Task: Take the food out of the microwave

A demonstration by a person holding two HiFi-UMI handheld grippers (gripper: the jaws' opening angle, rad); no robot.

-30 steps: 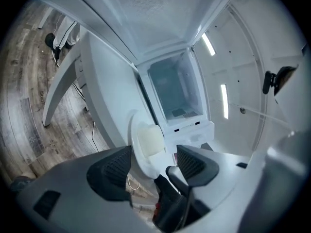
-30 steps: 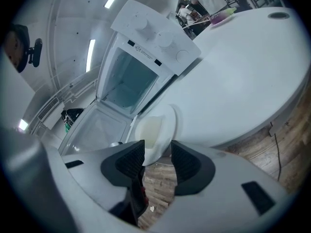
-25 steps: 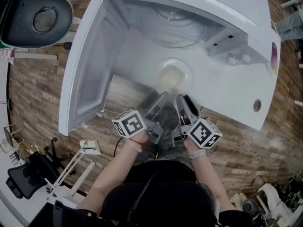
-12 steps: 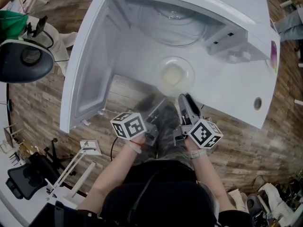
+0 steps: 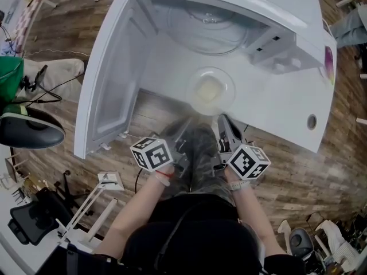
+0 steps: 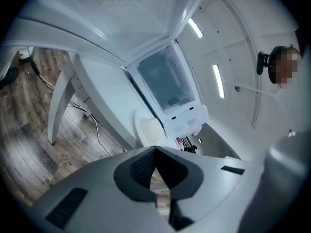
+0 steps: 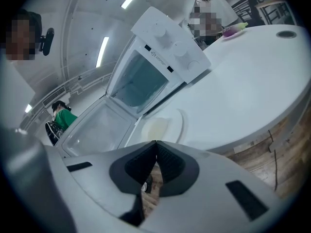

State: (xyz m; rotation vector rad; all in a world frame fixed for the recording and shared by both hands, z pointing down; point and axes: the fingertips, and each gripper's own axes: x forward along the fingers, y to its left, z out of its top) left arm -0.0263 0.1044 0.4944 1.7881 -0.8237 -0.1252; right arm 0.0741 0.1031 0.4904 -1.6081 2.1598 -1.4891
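Holding left gripper [image 6: 155,150] and right gripper [image 7: 155,143] side by side, having just been closing both sets of jaws, now pinched together on nothing. Seeing food [image 5: 207,89] on plate [image 5: 228,99] just ahead of both tips, resting on table [image 5: 275,116] outside open microwave [image 5: 258,4].

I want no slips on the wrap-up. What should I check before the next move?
1. Food out of microwave: ok, on the plate on the table.
2. Plate fully supported: ok, near the edge.
3. Left tool free: ok, just closed on nothing.
4. Right tool free: ok, just closed on nothing.
5. Microwave door shut: not ok, open.
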